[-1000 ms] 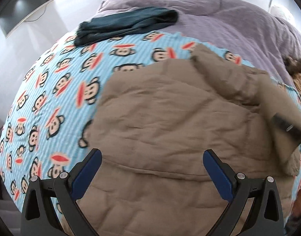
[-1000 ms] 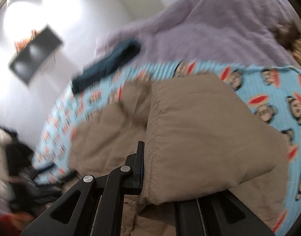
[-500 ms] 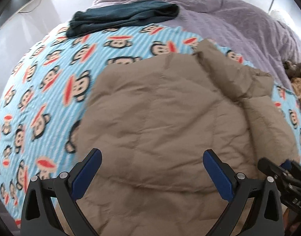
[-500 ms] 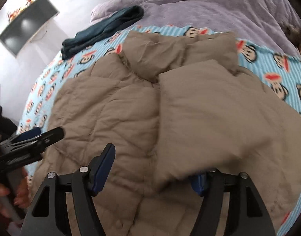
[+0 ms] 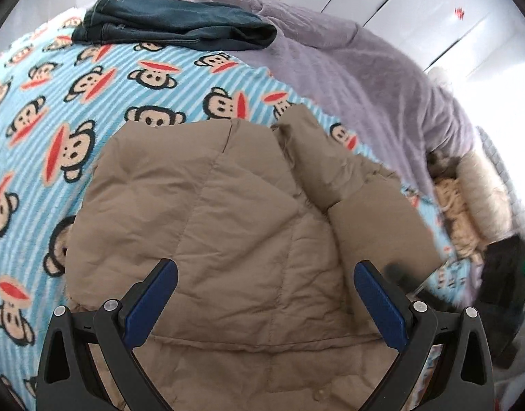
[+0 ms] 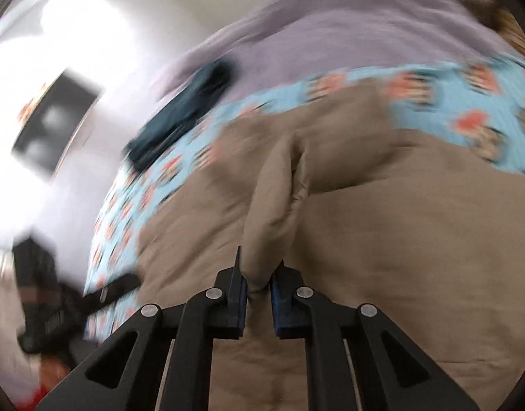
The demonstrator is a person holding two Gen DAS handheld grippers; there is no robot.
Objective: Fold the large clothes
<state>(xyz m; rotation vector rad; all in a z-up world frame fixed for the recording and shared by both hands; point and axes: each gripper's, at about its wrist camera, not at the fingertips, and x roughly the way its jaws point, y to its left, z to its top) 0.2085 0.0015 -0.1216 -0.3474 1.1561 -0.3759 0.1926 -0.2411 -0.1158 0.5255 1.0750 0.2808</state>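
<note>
One garment: tan puffer jacket (image 5: pixel 228 226) on monkey blanket (image 5: pixel 91 78), soft, light, slippery.
Left gripper (image 5: pixel 266 298): spread wide, empty, over jacket.
Right gripper (image 6: pixel 257 291): pinching jacket fold.
Hold: hems, seams.

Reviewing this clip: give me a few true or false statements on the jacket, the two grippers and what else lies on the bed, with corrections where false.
1. The right gripper has its jaws shut on a fold of the tan jacket. True.
2. The left gripper is clamped on the jacket hem. False: its jaws stand wide open above the jacket, gripping nothing.
3. Dark blue jeans lie folded at the far end of the monkey-print blanket. True.
4. The jacket rests on the purple duvet. False: it lies on the monkey-print blanket; the duvet is beyond it.
5. The jeans lie on top of the jacket. False: blanket shows between them.
</note>
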